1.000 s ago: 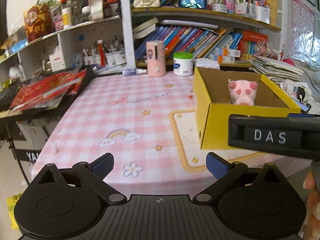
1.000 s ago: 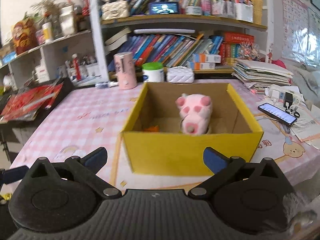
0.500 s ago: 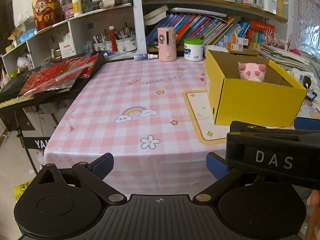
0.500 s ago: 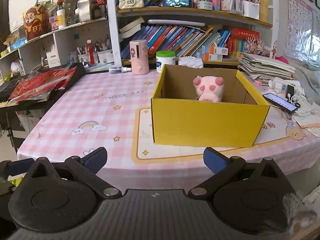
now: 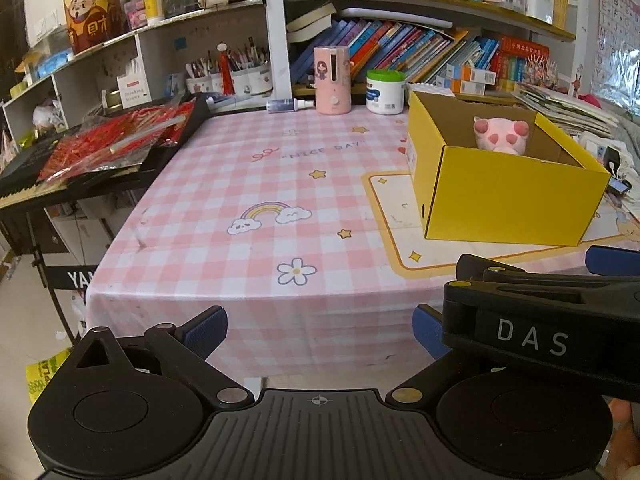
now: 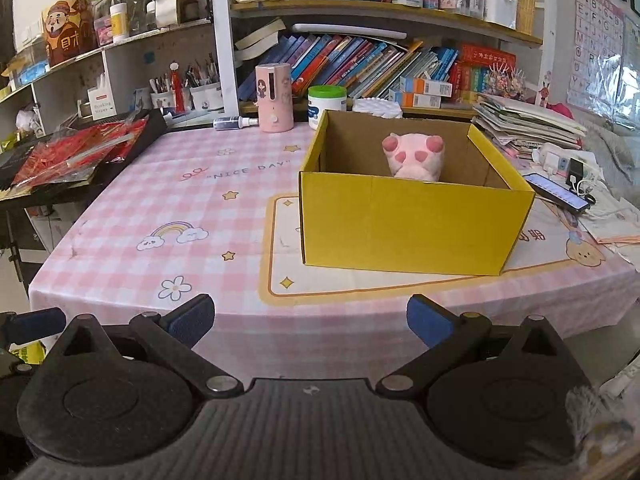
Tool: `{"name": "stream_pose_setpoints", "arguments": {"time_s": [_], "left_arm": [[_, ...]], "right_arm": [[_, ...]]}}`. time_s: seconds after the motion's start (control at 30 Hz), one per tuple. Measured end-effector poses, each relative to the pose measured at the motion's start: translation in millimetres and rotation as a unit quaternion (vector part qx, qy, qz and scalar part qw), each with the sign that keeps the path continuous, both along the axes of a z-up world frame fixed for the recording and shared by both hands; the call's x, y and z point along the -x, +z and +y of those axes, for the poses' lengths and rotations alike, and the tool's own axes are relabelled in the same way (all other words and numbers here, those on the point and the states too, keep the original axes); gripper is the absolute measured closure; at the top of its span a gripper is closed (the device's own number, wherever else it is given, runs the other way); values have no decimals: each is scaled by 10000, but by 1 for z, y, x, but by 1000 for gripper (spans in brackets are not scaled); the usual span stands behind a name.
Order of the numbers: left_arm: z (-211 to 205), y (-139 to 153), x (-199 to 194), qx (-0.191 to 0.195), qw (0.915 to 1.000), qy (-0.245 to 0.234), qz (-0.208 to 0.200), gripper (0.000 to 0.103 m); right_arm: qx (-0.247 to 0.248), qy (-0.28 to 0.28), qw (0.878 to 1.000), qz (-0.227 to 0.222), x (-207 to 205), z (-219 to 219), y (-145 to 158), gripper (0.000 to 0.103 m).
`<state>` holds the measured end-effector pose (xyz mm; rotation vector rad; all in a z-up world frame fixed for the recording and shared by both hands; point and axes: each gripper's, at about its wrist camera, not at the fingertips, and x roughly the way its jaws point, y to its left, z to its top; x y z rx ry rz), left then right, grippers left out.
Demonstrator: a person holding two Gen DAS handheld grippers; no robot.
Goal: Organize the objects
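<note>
Both grippers off the bench's [image 6: 120, 208] near edge, jaws wide apart, nothing held: left gripper [image 5: 320, 330], right gripper [image 6: 310, 318]. Pink plush [image 6: 414, 156] sits in yellow box [image 6: 404, 224], right side of bench.

both wrist cams are sitting off the near edge of the table [image 5: 192, 240], looking forward and slightly down across it toward the bookshelves [image 6: 360, 56]. left cam is sitting further left, seeing the yellow box [image 5: 500, 204] at right, with the right gripper [image 5: 548, 320] crossing its lower right corner. right cam is facing the yellow box [image 6: 408, 220] nearly head-on, closer. both are sharing the box, tablecloth and shelves.
</note>
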<state>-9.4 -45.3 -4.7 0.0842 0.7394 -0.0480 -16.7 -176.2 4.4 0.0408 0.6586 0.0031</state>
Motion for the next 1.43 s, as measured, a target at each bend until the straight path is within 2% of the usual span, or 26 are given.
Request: {"name": "stream_pose_setpoints", "arguments": {"time_s": [0.63,0.83,1.43], "left_arm": [[-2,1,-2,8,10000,-69,10,3],[-4,4,0,-42,9998,-132,-110,2],[-1,-1,-3,110,9999,-70,31,0]], "right_arm": [[-108,-165,9997,167,-4,-7,-3,0],[-123,-159,9996,191,-5,-8,-4,0],[-143,-65,9995,275,-10,-5,-8,0]]}}
